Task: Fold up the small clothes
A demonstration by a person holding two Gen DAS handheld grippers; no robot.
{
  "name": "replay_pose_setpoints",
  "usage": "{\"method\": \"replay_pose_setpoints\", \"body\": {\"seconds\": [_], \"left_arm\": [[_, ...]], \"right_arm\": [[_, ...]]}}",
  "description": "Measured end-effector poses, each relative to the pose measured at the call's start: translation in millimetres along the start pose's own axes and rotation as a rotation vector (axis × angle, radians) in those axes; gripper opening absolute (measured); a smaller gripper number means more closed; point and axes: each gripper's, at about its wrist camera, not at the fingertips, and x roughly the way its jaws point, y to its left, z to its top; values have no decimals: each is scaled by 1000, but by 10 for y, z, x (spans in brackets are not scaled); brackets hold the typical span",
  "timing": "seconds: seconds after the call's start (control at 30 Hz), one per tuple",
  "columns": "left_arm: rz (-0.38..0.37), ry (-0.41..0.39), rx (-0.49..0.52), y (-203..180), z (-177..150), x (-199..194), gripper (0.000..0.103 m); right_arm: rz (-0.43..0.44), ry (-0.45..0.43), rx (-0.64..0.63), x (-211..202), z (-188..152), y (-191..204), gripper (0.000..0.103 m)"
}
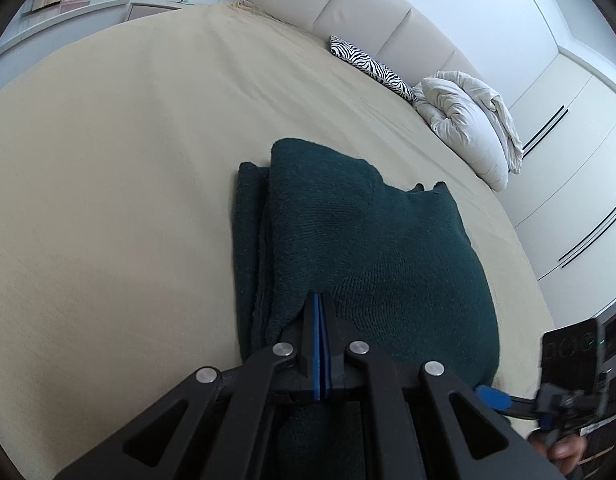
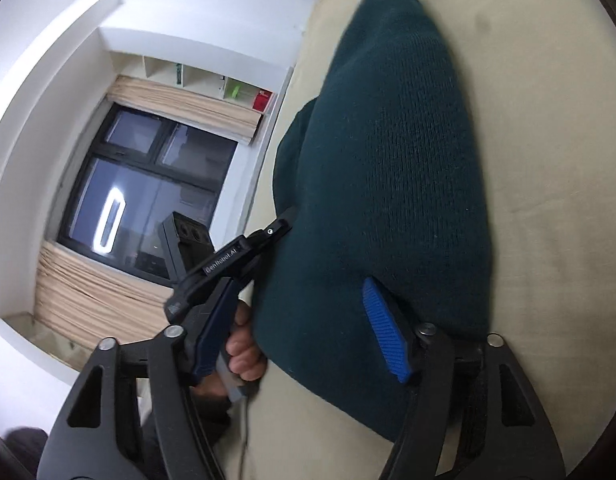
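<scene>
A dark green knitted garment (image 1: 372, 240) lies folded on the beige bed (image 1: 127, 160). My left gripper (image 1: 318, 297) is shut over its near part, and a ridge of knit is drawn up to the tips. In the right wrist view the left gripper (image 2: 287, 216) meets the left edge of the garment (image 2: 388, 160). My right gripper (image 2: 297, 326) is open and straddles the near end. Its blue right pad (image 2: 384, 332) lies against the cloth and its left finger stands apart from it. A blue fingertip (image 1: 492, 397) of the right gripper shows at the lower right.
A zebra-print cushion (image 1: 372, 64) and a bundled white duvet (image 1: 468, 124) lie by the padded headboard (image 1: 368, 8). White wardrobe doors (image 1: 568, 152) stand to the right. A dark window (image 2: 139, 192) is left of the bed (image 2: 548, 160). A person's hand (image 2: 243, 354) holds the left gripper.
</scene>
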Motion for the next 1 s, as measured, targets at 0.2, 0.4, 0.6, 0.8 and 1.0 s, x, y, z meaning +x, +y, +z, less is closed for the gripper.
{"method": "replay_pose_setpoints", "body": {"seconds": [0.2,0.4,0.6,0.8,1.0], "left_arm": [[-35,-2,-20,72,7,-2,8],[-42,-6,-17,122,6,-12,8],[-82,-3,-79,171,46,-190,7],[-21,-92,-141,217,104,-701,60],[-64,109,-226,382,138,-374,60]], "right_arm": [[57,38,-42,-171,-317,369,66],[13,56,100,-204,-451,-292,25],[-35,0,25,-660,-396,-56,54],[-127,-117,12,-1040,2,-39,93],[-149,-48,128,-859,283,-500,93]]}}
